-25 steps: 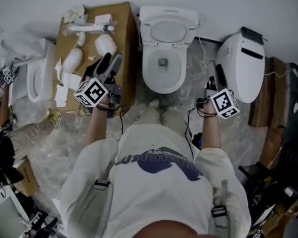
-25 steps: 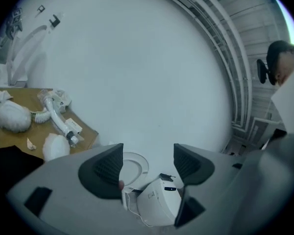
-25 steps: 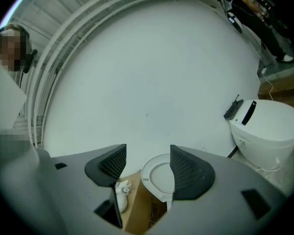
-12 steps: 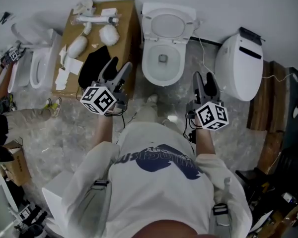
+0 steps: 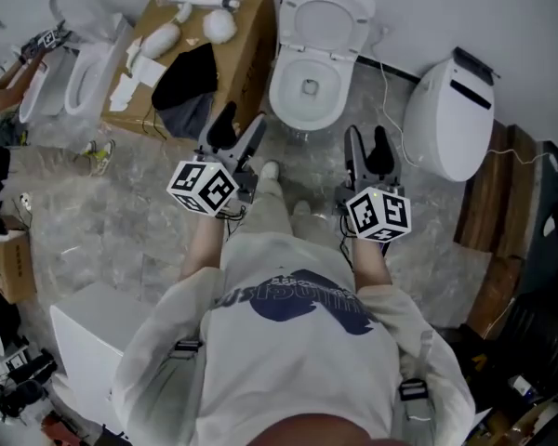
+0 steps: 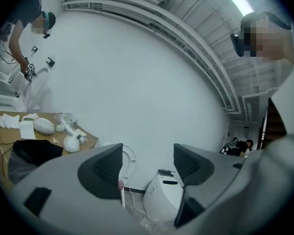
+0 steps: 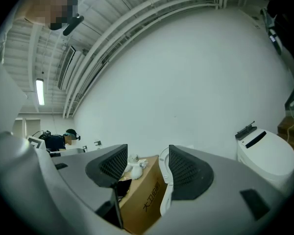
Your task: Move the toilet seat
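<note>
The left gripper [image 5: 239, 126] and right gripper [image 5: 366, 145] both gape open and empty, near the toilet's raised seat [image 5: 324, 12].

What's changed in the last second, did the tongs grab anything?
The person stepped back from the toilet, and both tongs came back with them: the left tongs off the cardboard box, the right tongs away from the white unit on the right. Nothing was taken hold of or let go; both tongs are open and empty. Toilet, box and unit stayed put.
</note>
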The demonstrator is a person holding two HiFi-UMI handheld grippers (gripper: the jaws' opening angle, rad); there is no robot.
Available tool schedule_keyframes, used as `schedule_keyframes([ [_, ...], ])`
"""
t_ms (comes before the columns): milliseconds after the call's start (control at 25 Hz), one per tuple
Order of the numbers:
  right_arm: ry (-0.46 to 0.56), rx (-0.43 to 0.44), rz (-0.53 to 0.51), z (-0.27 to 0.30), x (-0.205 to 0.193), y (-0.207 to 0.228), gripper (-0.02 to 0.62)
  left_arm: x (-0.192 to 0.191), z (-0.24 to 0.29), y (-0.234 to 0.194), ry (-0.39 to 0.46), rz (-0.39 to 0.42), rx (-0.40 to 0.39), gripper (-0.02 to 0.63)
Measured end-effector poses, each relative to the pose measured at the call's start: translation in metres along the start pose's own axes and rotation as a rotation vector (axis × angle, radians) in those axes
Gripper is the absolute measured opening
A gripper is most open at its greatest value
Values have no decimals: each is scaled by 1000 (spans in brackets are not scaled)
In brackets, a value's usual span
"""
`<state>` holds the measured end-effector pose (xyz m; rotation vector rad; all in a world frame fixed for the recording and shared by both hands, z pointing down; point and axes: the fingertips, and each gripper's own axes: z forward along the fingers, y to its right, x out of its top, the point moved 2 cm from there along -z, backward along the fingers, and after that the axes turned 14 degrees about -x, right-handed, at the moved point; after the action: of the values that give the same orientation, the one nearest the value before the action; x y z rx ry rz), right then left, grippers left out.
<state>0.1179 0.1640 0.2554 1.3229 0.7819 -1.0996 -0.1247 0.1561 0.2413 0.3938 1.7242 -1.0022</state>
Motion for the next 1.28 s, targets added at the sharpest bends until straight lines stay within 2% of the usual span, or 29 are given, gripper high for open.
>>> schedule_keyframes([
  [200, 10, -14, -11, -35, -4, -21, 267, 9, -32, 15, 12, -1, 2, 315],
  [320, 40, -52, -24, -52, -6, -34, 264, 10, -47, 18, 4, 7, 1, 316],
  [400, 67, -85, -46, -62, -8, -45, 256, 9, -56, 22, -18, 61, 7, 316],
  [480, 102, -127, -74, -71, -11, -57, 242, 10, -63, 30, -43, 153, 4, 316],
  [560, 141, -182, -99, -80, -15, -69, 219, 11, -67, 40, -60, 244, -25, 314],
  [680, 172, -218, -137, -95, -25, -91, 179, 9, -74, 55, -74, 329, -86, 308],
  [920, 187, -183, -237, -120, -32, -120, 140, 1, -78, 75, -82, 395, -93, 224],
  [1120, 197, -164, -289, -129, -32, -120, 138, 0, -81, 86, -61, 474, -45, 110],
  [1280, 214, -169, -330, -128, -30, -114, 133, -2, -82, 93, -41, 490, -20, 67],
])
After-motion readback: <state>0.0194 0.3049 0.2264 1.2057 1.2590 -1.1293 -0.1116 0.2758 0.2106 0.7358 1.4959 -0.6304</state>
